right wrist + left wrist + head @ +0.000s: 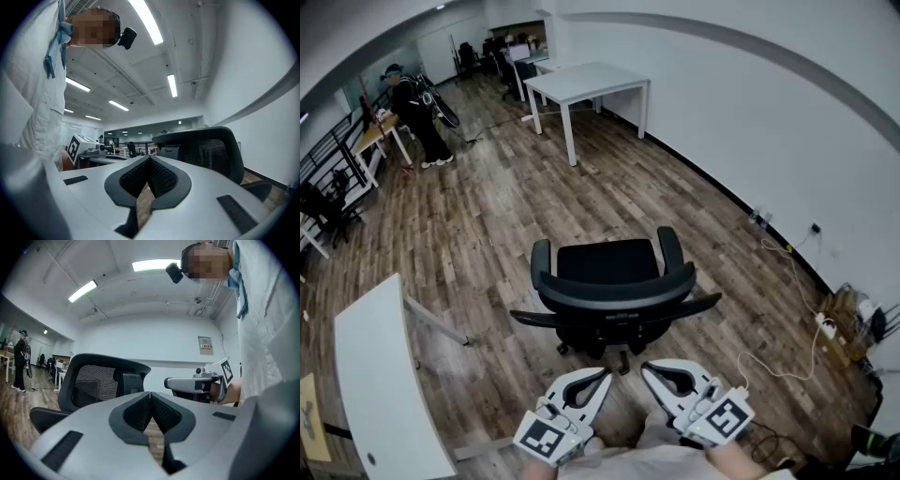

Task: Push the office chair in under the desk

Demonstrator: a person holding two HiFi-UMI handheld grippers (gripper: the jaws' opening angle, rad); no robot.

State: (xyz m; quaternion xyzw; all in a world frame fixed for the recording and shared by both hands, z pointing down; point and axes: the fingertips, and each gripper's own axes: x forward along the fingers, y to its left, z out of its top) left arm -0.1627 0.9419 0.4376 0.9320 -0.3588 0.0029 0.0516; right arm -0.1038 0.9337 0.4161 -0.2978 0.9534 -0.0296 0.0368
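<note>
A black office chair stands on the wood floor in the middle of the head view, its curved mesh backrest turned toward me. My left gripper and right gripper hang side by side just behind it, both shut and empty, a short gap short of the backrest. In the left gripper view the backrest rises beyond the shut left gripper, with the right gripper's body off to the right. The right gripper view shows the backrest past the shut right gripper. A white desk lies at the lower left.
A second white desk stands far back near the white wall. A person stands at the far left by more desks. Cables and a power strip lie along the right wall. A black railing runs along the left side.
</note>
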